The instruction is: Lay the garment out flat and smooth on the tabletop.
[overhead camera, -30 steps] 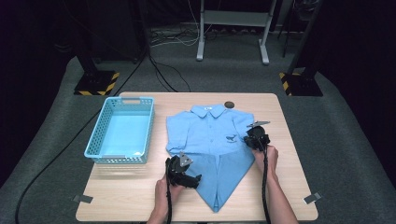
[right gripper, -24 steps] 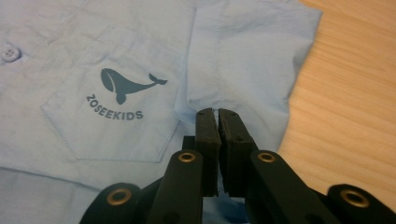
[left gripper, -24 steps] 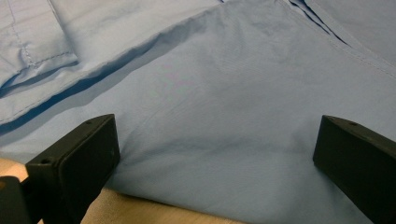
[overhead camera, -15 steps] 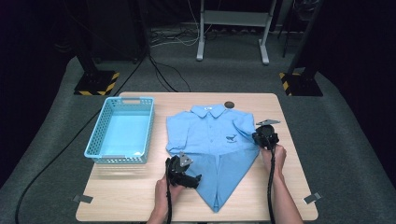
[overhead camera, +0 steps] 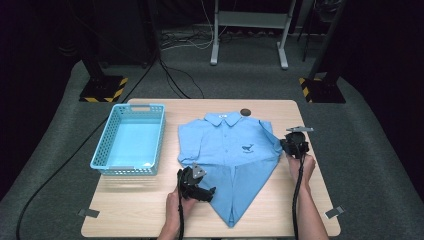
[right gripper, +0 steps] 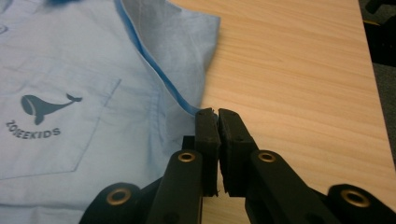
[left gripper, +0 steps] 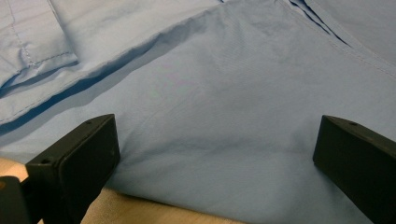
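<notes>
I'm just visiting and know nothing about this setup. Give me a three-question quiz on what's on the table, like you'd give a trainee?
1. True or false: the basket holds the shirt.
2. Which gripper has its jaws wide apart over the cloth: A) left gripper B) right gripper?
3. Fill in: the animal printed on the shirt's pocket is a ____.

Key
1. False. The shirt lies on the table, beside the basket.
2. A. The right gripper's jaws are pressed together at the shirt's edge; whether they pinch any cloth is not clear.
3. Whale.
</notes>
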The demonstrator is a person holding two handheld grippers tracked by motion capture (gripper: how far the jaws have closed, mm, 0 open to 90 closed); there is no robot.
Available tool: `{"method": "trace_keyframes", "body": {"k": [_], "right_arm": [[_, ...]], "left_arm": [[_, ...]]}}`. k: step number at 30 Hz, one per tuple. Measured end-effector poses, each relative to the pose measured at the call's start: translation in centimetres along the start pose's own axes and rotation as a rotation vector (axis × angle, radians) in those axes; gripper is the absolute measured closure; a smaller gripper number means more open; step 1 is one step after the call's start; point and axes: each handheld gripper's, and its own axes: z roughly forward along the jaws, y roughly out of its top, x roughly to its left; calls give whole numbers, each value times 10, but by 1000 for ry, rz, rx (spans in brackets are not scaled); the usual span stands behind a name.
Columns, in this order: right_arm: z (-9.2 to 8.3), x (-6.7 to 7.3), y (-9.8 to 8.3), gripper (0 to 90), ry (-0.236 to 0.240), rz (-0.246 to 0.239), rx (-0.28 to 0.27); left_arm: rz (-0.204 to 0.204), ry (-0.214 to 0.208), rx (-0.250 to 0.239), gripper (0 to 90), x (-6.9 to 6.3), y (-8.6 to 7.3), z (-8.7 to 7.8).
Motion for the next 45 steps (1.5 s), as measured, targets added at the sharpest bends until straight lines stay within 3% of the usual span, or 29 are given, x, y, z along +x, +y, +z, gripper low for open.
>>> {"method": "trace_keyframes", "body": {"k": [6, 13, 16, 17, 21, 22, 29, 32, 36, 42, 45], "right_arm": [[0, -12, -10, 866, -6, 52, 7], [0, -26, -21, 777, -27, 114, 39], [-3, -29, -22, 728, -27, 142, 27], [-8, -30, -23, 646, -20, 165, 5], [-14, -24, -21, 540, 8, 165, -11], [-15, -15, -20, 494, 29, 153, 7], [-5, 8, -25, 447, 55, 119, 54], [0, 13, -30, 469, 61, 121, 61], [3, 16, -34, 602, 60, 101, 63], [2, 16, -44, 819, 45, 82, 4], [1, 16, -46, 834, 33, 75, -10]], "left_arm": [[0, 0, 0, 1, 0, 0, 0], [0, 0, 0, 1, 0, 0, 0], [0, 0, 0, 1, 0, 0, 0], [0, 0, 0, 1, 0, 0, 0], [0, 0, 0, 1, 0, 0, 0], [0, 0, 0, 1, 0, 0, 0], [-1, 0, 0, 1, 0, 0, 0], [-2, 1, -1, 1, 0, 0, 0], [2, -1, -3, 2, -1, 0, 0], [4, -2, -1, 1, -2, 0, 0], [7, -5, -1, 2, -4, 1, 1]]}}
